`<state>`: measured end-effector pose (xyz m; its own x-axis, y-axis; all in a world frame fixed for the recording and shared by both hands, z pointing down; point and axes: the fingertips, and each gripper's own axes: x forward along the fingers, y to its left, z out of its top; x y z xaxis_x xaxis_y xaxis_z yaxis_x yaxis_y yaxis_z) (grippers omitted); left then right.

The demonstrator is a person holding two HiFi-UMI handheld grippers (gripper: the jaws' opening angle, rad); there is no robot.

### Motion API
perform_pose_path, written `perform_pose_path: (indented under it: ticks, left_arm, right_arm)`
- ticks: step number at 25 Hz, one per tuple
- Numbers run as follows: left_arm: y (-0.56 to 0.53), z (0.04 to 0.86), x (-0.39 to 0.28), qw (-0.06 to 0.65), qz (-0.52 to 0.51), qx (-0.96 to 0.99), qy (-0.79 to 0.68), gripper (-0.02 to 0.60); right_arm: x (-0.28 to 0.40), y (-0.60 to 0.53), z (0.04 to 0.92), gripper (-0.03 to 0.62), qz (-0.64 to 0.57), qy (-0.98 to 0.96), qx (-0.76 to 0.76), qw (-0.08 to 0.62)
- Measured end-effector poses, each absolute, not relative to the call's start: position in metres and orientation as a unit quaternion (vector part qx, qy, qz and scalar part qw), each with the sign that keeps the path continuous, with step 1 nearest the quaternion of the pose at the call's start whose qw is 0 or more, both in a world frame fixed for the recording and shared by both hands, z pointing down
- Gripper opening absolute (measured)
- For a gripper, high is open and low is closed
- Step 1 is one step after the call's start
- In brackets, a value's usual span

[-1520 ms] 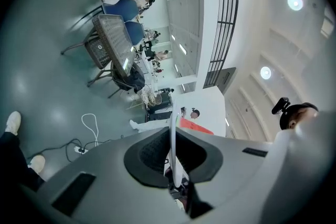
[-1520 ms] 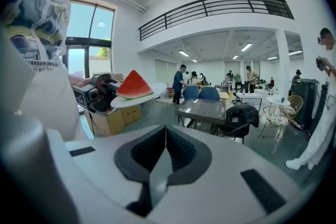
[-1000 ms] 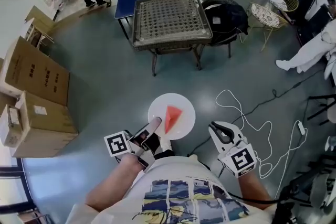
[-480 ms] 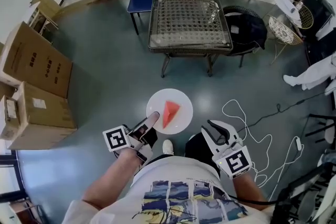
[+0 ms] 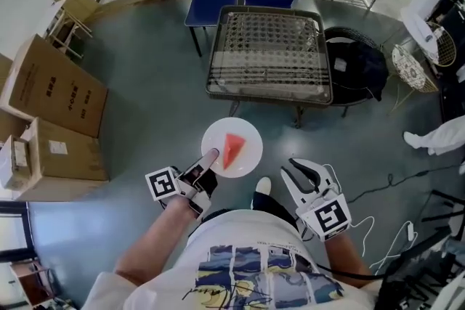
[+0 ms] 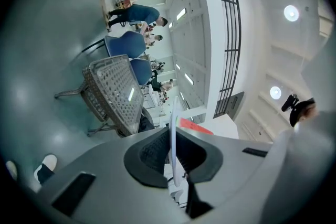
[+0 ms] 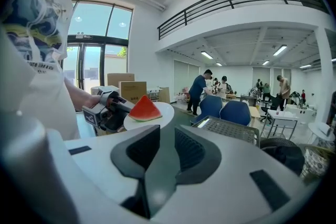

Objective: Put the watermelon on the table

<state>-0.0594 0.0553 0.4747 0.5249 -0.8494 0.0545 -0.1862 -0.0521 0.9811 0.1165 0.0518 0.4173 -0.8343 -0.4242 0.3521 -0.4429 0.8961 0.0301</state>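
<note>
- Left gripper: jaws nearly together, pinching the near rim of the white plate. The plate runs out ahead of the jaws, roughly level. My reading is that the rim grip lets the plate act as a carrier, so the jaws never squeeze the fruit.
- Watermelon: sits on the plate just beyond the left jaw tips, not touching them. It is off to the left of the right jaws.
- Orientation: in the right gripper view the slice stands on its green rind edge, red point up. Its long axis is that rind base, running about in line with the left jaws, away from me. The broad red face turns toward the right jaws.
- Right gripper: jaws part open, nothing between them. It is held beside the plate, apart from it. I judge it a spare, ready to steady the load.
- Tabletop: well ahead of both jaws, bare, with the floor between. The slice is not yet placed.
</note>
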Motion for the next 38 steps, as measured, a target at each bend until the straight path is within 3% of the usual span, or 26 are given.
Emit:
perform_pose_path:
  ticks: [14,28,38]
  left_arm:
    - [-0.151,0.519,-0.121,0.556,-0.303,0.648,-0.422,0.025]
    - [-0.392,0.649,-0.227,0.584,-0.230,0.663,-0.409,0.025]
    - [-0.484,0.747,-0.262,0.615,-0.182,0.637,-0.427,0.026]
  right_arm:
    - [0.106,-0.106,0.428,0.072,0.029,-0.957,0.213,0.194]
    - [0.032,-0.280,0.432,0.072,0.078,-0.911,0.324,0.244]
    - [0.015,-0.327,0.451,0.072,0.116,-0.877,0.362,0.294]
